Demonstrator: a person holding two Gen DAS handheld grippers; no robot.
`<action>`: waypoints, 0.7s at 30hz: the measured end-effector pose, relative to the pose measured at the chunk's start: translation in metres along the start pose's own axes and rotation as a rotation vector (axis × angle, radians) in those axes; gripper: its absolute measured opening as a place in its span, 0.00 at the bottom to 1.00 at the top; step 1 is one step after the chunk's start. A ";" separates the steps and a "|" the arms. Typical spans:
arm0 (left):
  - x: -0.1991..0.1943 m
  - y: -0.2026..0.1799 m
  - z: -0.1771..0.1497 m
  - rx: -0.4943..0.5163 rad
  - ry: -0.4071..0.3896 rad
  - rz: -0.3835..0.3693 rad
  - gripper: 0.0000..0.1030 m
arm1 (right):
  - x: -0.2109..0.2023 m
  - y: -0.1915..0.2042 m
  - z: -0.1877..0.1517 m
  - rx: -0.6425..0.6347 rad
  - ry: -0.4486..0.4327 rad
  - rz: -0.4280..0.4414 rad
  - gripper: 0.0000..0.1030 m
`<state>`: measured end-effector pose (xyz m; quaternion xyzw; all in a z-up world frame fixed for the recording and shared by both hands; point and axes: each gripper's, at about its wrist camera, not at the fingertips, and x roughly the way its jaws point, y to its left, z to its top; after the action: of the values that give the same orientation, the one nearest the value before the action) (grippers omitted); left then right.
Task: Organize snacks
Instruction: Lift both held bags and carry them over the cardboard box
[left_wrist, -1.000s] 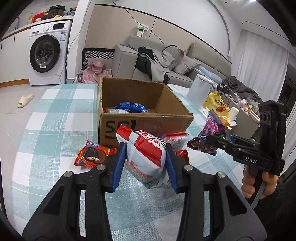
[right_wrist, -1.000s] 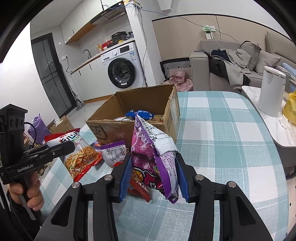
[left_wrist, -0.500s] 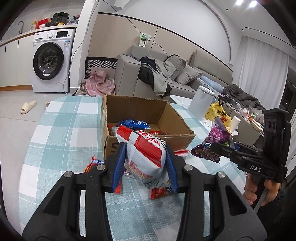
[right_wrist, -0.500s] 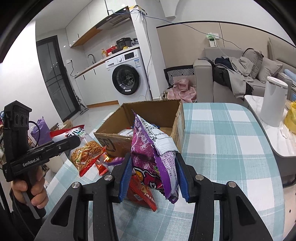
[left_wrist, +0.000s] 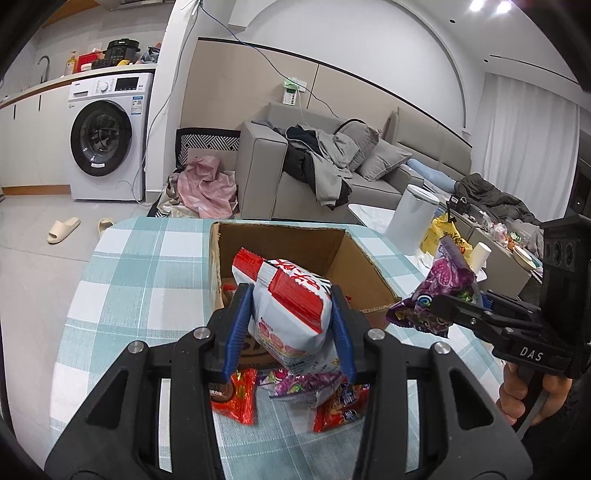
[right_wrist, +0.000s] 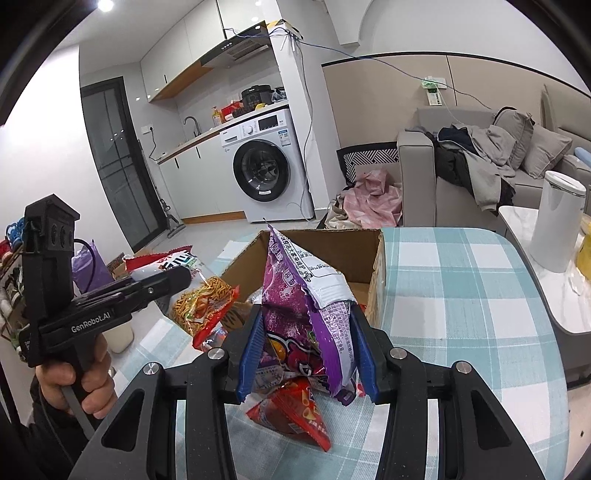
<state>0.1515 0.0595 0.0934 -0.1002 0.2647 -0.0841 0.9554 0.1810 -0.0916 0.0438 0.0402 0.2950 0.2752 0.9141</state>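
Note:
My left gripper (left_wrist: 290, 328) is shut on a red and white snack bag (left_wrist: 291, 306) and holds it above the near edge of an open cardboard box (left_wrist: 369, 266) on the checked table. My right gripper (right_wrist: 306, 350) is shut on a purple snack bag (right_wrist: 299, 295) and holds it in the air just short of the same box (right_wrist: 332, 243). The right gripper with its purple bag also shows in the left wrist view (left_wrist: 443, 306). The left gripper with its bag shows in the right wrist view (right_wrist: 177, 277).
Loose red and purple snack packets (left_wrist: 240, 395) lie on the checked tablecloth (left_wrist: 147, 266) in front of the box. A red packet (right_wrist: 295, 410) lies under my right gripper. A white bin (right_wrist: 557, 221) stands on a side table to the right. A sofa and a washing machine stand behind.
Both grippers have risen and moved toward the box with their bags. The box opening now shows from higher up, and the left bag hangs over its near edge.

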 end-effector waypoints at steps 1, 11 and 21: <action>0.002 0.000 0.001 0.000 -0.001 0.003 0.37 | 0.001 0.000 0.002 0.002 -0.005 -0.003 0.44; 0.030 0.003 0.016 -0.008 -0.007 0.032 0.37 | 0.019 -0.007 0.018 0.036 -0.005 0.001 0.44; 0.062 0.009 0.027 -0.011 0.002 0.054 0.37 | 0.041 -0.012 0.031 0.056 0.002 0.008 0.44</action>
<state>0.2193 0.0586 0.0840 -0.0980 0.2688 -0.0568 0.9565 0.2321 -0.0772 0.0455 0.0665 0.3034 0.2703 0.9113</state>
